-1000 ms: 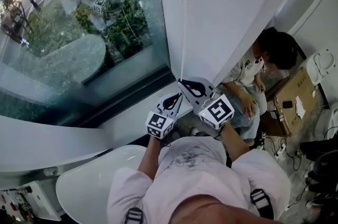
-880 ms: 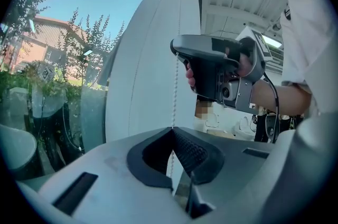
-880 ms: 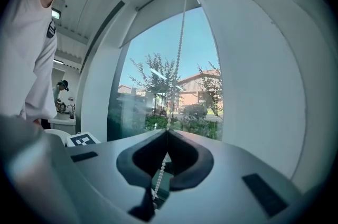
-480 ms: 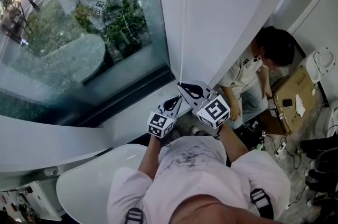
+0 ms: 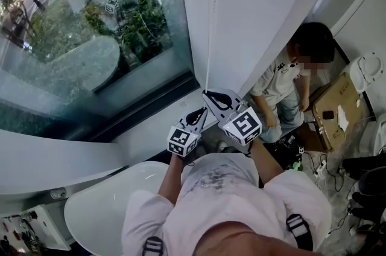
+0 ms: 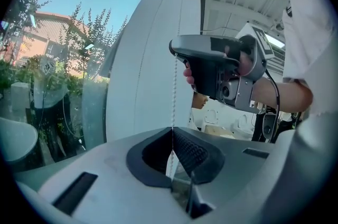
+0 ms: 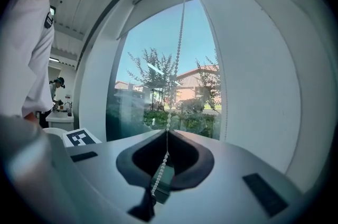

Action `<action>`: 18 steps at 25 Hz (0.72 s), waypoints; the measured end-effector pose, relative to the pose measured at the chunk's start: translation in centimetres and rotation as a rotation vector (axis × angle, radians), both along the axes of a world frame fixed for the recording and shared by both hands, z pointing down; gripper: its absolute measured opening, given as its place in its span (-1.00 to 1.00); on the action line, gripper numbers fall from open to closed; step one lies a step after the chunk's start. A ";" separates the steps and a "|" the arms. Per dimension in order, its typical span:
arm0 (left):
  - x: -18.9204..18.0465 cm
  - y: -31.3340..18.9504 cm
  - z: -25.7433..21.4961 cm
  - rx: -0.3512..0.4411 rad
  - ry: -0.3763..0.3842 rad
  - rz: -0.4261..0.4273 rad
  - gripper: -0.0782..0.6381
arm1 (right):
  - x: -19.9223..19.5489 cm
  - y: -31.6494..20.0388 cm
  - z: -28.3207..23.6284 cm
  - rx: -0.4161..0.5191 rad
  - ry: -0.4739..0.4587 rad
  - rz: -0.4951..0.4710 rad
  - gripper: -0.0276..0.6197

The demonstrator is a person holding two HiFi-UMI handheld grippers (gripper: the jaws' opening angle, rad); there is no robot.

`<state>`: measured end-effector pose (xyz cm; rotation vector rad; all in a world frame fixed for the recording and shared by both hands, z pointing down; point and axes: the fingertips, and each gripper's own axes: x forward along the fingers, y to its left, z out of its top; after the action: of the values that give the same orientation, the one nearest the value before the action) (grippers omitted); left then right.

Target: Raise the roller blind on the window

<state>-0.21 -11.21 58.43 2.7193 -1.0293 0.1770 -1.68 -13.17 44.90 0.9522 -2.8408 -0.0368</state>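
Observation:
A white bead chain hangs straight down in front of a broad white surface, just right of the window glass. My right gripper is shut on the chain, which passes between its tips and dangles loose below them. Just below and to the left, my left gripper is shut on another strand of the chain. In the left gripper view the right gripper shows above, in a hand. The two grippers sit close together, nearly level.
A dark window sill runs below the glass. A white rounded tabletop lies at lower left. A person leans over at right, beside a cardboard box and floor cables.
Both grippers have sunk slightly, still closed on the chain. The person at right has risen from a crouch and shifted toward the box.

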 end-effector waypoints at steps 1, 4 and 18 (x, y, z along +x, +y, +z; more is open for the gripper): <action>0.0 0.0 0.0 -0.001 0.001 -0.001 -0.76 | -0.1 0.0 0.0 0.003 0.004 0.000 -0.73; -0.2 -0.2 -0.1 -0.002 0.006 -0.005 -0.76 | -0.3 -0.1 -0.1 0.011 0.015 0.002 -0.73; -1.0 -1.5 -2.3 0.033 0.047 -0.047 -0.76 | 0.8 -1.1 -1.2 0.070 0.081 0.077 -0.72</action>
<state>-1.21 -12.67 56.15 2.7121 -1.0911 0.0883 -0.84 -14.24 43.75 1.0486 -2.7430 -0.1634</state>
